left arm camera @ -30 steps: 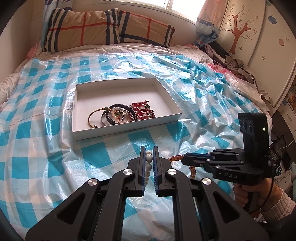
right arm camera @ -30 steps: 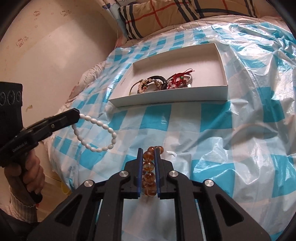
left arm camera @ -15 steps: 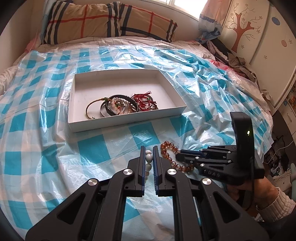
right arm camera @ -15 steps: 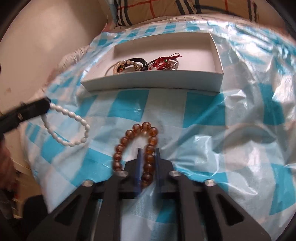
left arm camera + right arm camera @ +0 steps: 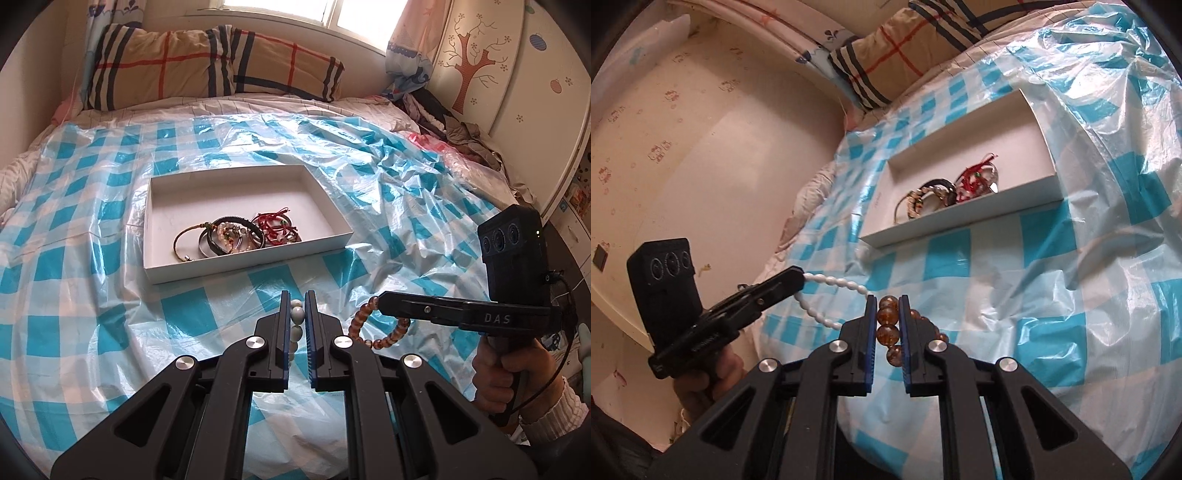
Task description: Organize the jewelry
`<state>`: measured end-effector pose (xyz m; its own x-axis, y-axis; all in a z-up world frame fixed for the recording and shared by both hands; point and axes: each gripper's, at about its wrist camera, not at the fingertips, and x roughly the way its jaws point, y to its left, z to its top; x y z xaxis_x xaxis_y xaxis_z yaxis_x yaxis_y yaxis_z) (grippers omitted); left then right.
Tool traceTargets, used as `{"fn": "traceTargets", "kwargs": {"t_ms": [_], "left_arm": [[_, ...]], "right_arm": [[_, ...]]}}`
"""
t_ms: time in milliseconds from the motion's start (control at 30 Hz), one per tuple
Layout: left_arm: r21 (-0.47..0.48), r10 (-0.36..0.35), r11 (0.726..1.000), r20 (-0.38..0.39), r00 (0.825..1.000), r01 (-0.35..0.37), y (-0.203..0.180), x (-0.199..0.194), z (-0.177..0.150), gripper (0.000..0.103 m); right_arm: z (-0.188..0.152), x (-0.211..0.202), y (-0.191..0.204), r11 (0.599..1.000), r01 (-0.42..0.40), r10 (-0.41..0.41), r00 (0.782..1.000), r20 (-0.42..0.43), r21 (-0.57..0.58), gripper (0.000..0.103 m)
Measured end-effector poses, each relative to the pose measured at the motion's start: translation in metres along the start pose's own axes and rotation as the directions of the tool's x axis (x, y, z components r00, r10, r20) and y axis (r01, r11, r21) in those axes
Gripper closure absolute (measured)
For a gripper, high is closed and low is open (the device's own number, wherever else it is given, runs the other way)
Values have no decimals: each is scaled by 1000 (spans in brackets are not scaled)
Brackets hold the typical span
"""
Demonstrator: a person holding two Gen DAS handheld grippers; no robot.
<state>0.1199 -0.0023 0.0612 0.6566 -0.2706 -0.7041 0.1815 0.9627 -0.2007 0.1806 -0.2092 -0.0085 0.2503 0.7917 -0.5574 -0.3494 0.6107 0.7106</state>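
Over a bed's blue-checked plastic sheet [image 5: 92, 236], the left gripper [image 5: 297, 314] clamps a white bead bracelet [image 5: 834, 286] and the right gripper [image 5: 888, 314] an amber bead bracelet [image 5: 886, 317], both lifted just short of the white jewelry box [image 5: 236, 267] straight ahead, the left nearer.
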Motion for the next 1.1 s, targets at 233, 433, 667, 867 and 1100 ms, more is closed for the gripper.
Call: {"fn": "traceTargets", "kwargs": {"t_ms": [233, 433, 667, 867, 1100], "left_arm": [[16, 6, 1000, 17, 1000, -6, -6, -9, 1, 96], [37, 60, 997, 31, 998, -61, -7, -8, 0, 96], [60, 101, 993, 38, 994, -103, -7, -1, -1, 96], [57, 125, 990, 45, 991, -127, -3, 4, -1, 96], [26, 131, 991, 58, 990, -133, 8, 13, 6, 96]], "right_arm": [[6, -14, 22, 999, 9, -7, 999, 38, -46, 91], [11, -15, 33, 996, 34, -29, 998, 53, -84, 91], [20, -8, 35, 995, 33, -28, 998, 61, -95, 91], [27, -4, 32, 995, 32, -26, 997, 70, -90, 91], [38, 2, 26, 996, 28, -21, 996, 88, -81, 91]]}}
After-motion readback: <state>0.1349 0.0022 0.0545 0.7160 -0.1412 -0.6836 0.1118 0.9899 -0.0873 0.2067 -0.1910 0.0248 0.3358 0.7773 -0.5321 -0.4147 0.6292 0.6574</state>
